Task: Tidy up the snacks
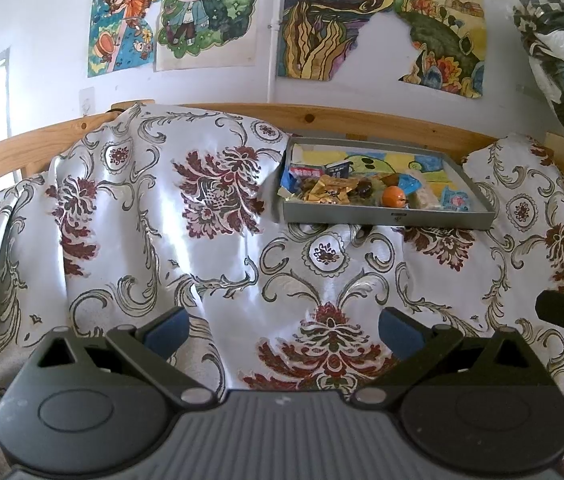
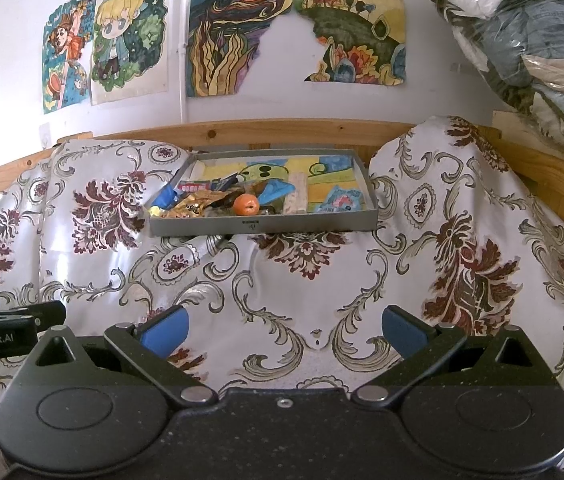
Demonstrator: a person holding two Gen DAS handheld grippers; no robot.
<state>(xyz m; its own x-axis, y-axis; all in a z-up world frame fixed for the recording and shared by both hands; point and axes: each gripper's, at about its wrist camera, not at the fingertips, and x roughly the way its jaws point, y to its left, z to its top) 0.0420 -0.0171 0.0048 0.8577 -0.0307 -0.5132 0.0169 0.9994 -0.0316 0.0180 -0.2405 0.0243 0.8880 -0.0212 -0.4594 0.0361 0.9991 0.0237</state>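
A shallow grey tray (image 1: 362, 216) (image 2: 306, 224) rests on the patterned cloth near the wooden rail. Inside lie several snacks: a gold wrapped packet (image 1: 328, 192) (image 2: 193, 206), a small orange fruit (image 1: 393, 197) (image 2: 246, 204), blue wrappers (image 1: 296, 176) (image 2: 277, 192), a pale bar (image 2: 297, 196) and a light blue packet (image 1: 456, 203) (image 2: 342, 200). My left gripper (image 1: 284, 330) is open, low over the cloth, well short of the tray. My right gripper (image 2: 286, 330) is also open and holds nothing, likewise short of the tray.
A white floral cloth (image 1: 161, 220) (image 2: 462, 240) covers the surface, bunched high on both sides of the tray. A wooden rail (image 2: 282, 132) and a wall with drawings (image 1: 322, 20) stand behind. Bagged clothes (image 2: 530, 40) are piled at the upper right.
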